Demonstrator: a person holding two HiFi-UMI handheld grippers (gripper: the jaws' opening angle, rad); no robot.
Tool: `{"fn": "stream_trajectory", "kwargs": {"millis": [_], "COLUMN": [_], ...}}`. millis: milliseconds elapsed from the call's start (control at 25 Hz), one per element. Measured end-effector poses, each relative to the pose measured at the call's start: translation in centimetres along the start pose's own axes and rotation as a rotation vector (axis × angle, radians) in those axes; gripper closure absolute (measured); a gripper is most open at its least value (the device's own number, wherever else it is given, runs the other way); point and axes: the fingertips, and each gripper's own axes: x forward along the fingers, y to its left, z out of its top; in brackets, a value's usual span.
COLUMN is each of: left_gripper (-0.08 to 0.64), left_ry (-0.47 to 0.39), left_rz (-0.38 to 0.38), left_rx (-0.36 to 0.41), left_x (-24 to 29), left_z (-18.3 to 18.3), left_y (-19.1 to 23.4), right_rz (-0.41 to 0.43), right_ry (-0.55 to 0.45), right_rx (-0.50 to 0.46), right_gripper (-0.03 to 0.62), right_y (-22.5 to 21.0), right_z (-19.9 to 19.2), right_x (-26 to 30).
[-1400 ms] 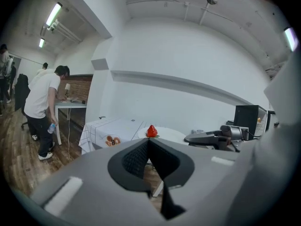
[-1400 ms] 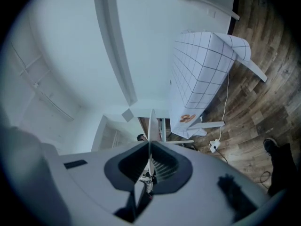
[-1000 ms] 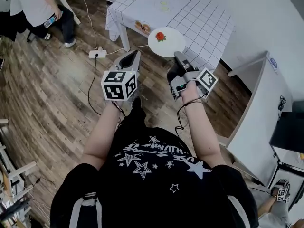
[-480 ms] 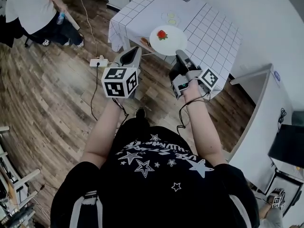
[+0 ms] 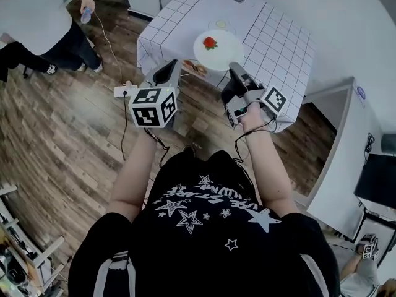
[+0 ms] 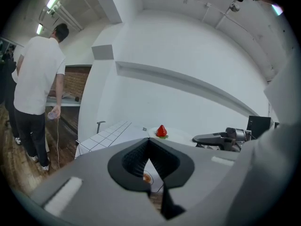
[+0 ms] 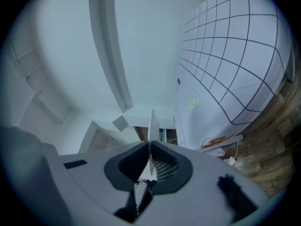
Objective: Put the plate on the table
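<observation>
Up front, the right gripper (image 5: 234, 68) has its jaws clamped on the near rim of the plate (image 5: 219, 47), which sticks out straight ahead of the tips and lies roughly flat. Its own view shows that rim edge-on as a thin white blade (image 7: 152, 121) pinched between the two dark pads. A strawberry (image 5: 210, 42) sits on the plate, a little to the left of its middle and beyond the jaws. From the head view the plate overlaps the near corner of the table (image 5: 275, 26) with its checked cloth; whether it touches the cloth or hangs just above it, I cannot tell. The left gripper (image 5: 168, 68) is just beside the right one, level with it, jaws pressed together at the tips with nothing between them (image 6: 149, 141); past those tips its view catches the strawberry (image 6: 162, 131) and the right gripper (image 6: 221, 138) off to the side. A small dish (image 5: 195, 68) with something orange on it lies on the table edge between the two grippers, below the plate. Off beyond the left gripper, a person (image 5: 37, 17) in a white shirt stands on the wooden floor (image 5: 68, 135).
</observation>
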Motion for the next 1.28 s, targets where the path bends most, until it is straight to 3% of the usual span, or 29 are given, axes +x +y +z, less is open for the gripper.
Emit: {"fn": "stream_trajectory", "kwargs": {"millis": [120, 280, 640, 800, 1080, 1280], "left_gripper": [0.551, 0.551, 0.551, 0.551, 0.551, 0.551], "left_ry": [-0.013, 0.0, -0.029, -0.032, 0.044, 0.015], "left_rz": [-0.012, 0.0, 0.04, 0.059, 0.074, 0.067], "left_rx": [-0.008, -0.019, 0.039, 0.044, 0.029, 0.039], "left_x": [-0.9, 0.6, 2.8, 6.0, 15.6, 17.1], "left_z": [-1.3, -1.2, -1.1, 0.3, 6.7, 7.1], "left_y": [1.3, 1.9, 4.6, 5.8, 6.2, 6.1], "right_rz": [-0.005, 0.0, 0.048, 0.049, 0.004, 0.037], "right_ry": [-0.015, -0.024, 0.021, 0.03, 0.053, 0.066], "right_rx": [-0.016, -0.01, -0.017, 0.001, 0.056, 0.03], "right_gripper": [0.571, 0.571, 0.571, 0.571, 0.571, 0.571], "right_y": [-1.0, -1.1, -3.2, -3.9, -2.1, -1.8], "right_z": [-1.0, 0.9, 2.5, 5.0, 13.2, 14.3], "right_x": [-0.7, 0.4, 4.7, 7.8, 15.7, 17.1]}}
